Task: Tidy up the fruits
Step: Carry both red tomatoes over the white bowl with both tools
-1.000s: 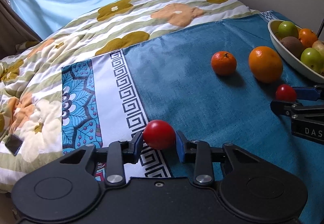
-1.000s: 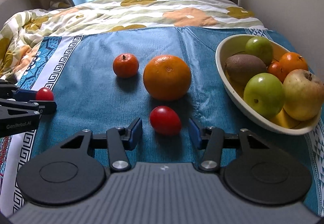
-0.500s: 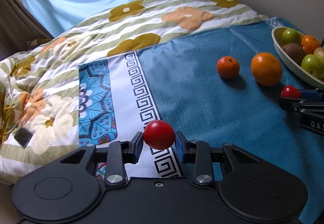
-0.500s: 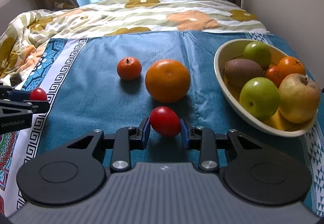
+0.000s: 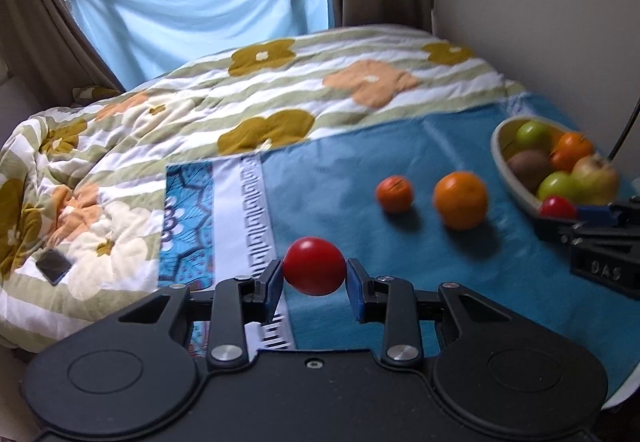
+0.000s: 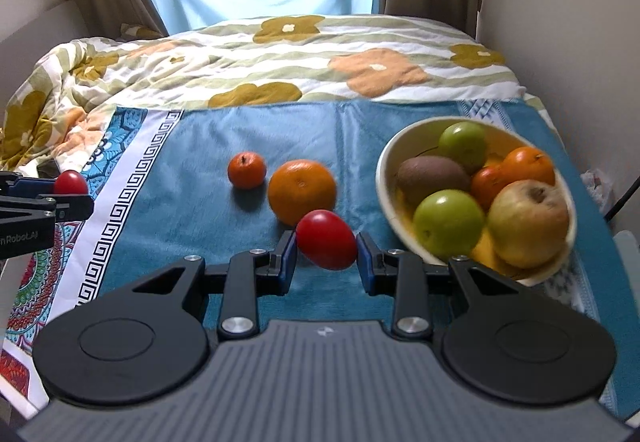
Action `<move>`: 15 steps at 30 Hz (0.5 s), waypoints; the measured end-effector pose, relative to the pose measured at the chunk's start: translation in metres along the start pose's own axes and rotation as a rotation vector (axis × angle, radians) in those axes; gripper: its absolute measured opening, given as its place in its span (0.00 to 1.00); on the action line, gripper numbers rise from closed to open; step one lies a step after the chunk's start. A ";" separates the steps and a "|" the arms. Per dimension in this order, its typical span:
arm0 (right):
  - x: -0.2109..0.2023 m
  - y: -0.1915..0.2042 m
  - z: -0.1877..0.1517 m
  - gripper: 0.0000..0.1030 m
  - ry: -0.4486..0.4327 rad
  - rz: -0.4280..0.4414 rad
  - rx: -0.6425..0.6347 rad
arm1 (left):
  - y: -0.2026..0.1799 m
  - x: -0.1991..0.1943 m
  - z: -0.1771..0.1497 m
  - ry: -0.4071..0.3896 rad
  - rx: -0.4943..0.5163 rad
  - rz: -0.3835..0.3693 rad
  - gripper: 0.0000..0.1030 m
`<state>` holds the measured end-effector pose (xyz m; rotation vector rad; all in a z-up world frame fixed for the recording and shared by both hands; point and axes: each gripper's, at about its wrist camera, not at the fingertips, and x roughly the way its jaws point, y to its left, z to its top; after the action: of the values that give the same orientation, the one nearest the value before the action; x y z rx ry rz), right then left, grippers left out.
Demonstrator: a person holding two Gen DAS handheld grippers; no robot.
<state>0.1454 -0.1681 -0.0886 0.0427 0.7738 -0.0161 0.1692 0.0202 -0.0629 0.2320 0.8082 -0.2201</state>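
round tomato [image 5: 314, 271]: red, glossy, pinched between left pads, off the cloth | oval tomato [image 6: 326, 239]: red, tilted, pinched between right pads, in front of orange | orange [image 6: 302, 191]: large, on blue cloth | tangerine [image 6: 247, 170]: small, just left of orange | bowl [image 6: 385, 186]: cream, holds green apples, kiwi, tangerines, yellow apple

Curtained window [image 5: 200, 2] behind quilted bed [image 5: 280, 90]

right tongs [image 6: 326, 256] closed on tomato [image 6: 326, 239], lifted

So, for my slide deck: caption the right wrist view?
Right gripper clamps a red tomato beside the fruit bowl.
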 end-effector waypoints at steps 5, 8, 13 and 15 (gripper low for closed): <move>-0.020 -0.026 0.005 0.46 -0.012 -0.007 0.019 | -0.027 -0.011 0.009 -0.020 -0.021 -0.036 0.36; -0.029 -0.047 0.008 0.46 -0.012 -0.016 0.036 | -0.044 -0.016 0.017 -0.036 -0.019 -0.047 0.36; -0.040 -0.083 0.015 0.46 -0.014 -0.013 0.042 | -0.074 -0.020 0.032 -0.058 -0.012 -0.071 0.36; -0.043 -0.099 0.020 0.46 -0.020 -0.014 0.046 | -0.088 -0.020 0.039 -0.065 -0.008 -0.083 0.36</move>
<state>0.1257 -0.2680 -0.0476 0.0804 0.7532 -0.0477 0.1583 -0.0726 -0.0329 0.1835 0.7548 -0.3011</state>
